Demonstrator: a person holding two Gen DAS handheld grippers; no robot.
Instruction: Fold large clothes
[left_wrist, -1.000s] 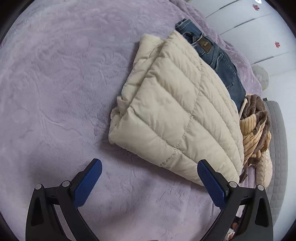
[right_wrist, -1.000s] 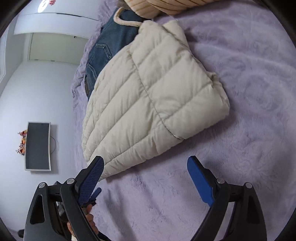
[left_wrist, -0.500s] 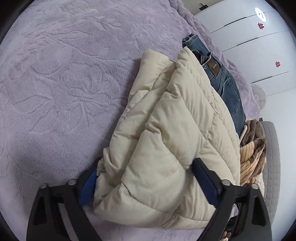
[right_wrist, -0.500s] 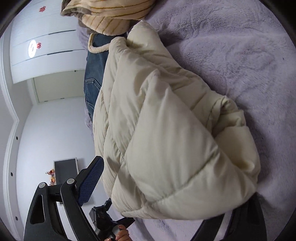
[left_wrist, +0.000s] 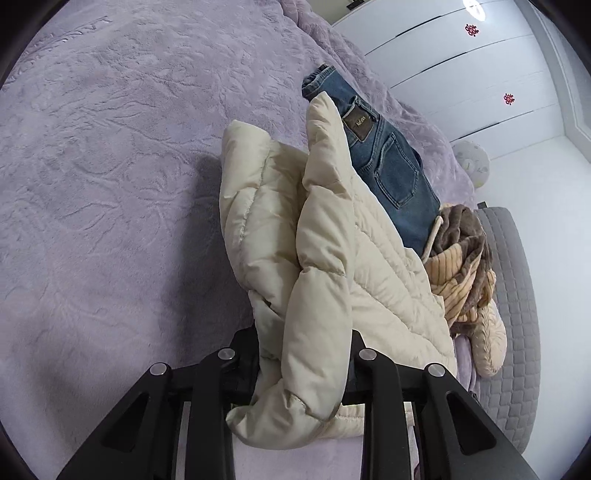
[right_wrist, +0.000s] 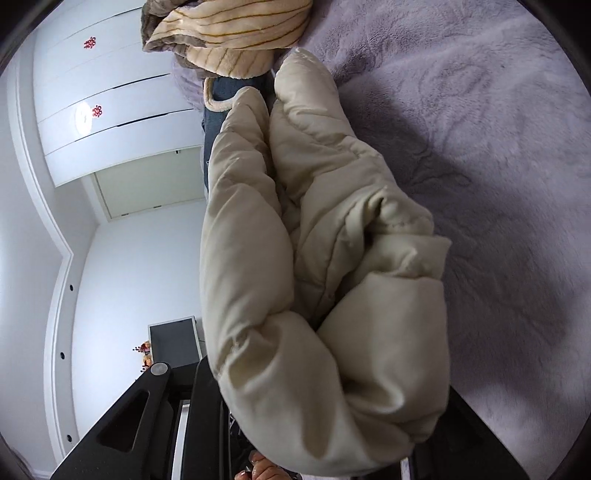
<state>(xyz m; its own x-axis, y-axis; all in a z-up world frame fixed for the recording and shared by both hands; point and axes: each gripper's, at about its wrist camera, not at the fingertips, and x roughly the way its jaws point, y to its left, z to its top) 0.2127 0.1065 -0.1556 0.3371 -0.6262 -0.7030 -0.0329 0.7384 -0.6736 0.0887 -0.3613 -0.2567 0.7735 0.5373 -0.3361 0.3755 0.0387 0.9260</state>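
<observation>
The cream quilted puffer jacket (left_wrist: 332, 258) is folded into a thick, puffy bundle, bunched and lifted at its near end so the layers stand on edge. Its far end rests on the lilac plush bedspread (left_wrist: 110, 184). At its 1 o'clock side it overlaps folded blue denim jeans (left_wrist: 391, 166) with a brown waistband patch.

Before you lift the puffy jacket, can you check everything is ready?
1. Left gripper on jacket: ok, jaws closing, folded edge between them.
2. Right gripper on jacket: ok, jaws closing around a thick bunch.
3. Right pads seated: cannot tell, jacket hides them.
4. Jacket clear of jeans: not ok, it lies against them.
5. Jacket tidy: not ok, the gripped ends are bunched.
6. Bedspread free to set it down: ok.
</observation>
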